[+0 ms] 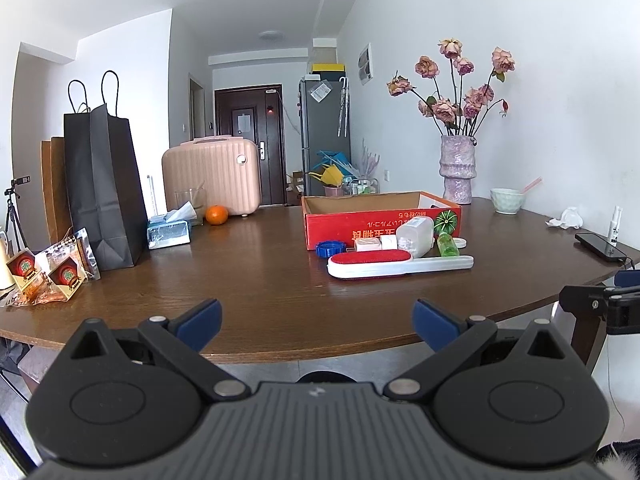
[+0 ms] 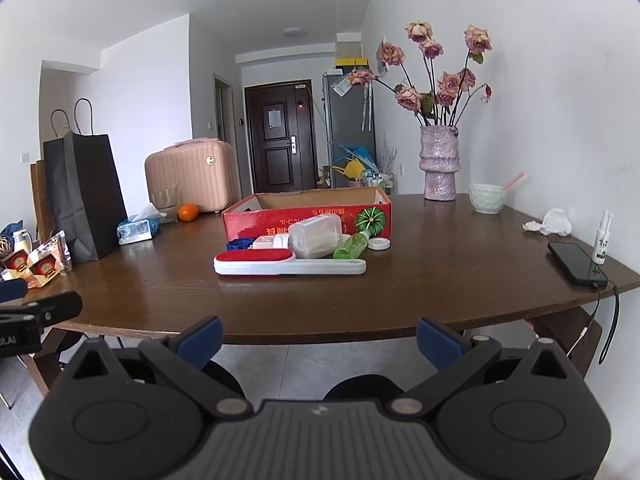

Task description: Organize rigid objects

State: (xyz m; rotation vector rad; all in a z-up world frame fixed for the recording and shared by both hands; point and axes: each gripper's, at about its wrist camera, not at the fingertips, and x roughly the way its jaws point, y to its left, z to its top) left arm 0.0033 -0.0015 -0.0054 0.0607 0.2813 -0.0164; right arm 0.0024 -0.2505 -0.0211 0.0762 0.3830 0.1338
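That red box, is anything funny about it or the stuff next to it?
Yes. The red box has its printed writing upside down. It looks empty from here, while the lint brush, green bottle and clear container lie on their sides in front of it. A crumpled tissue sits near the phone.

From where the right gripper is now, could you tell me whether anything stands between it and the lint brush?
Nothing visible does. The right gripper, open, faces bare table up to the lint brush. The other small items lie behind the brush, against the red box.
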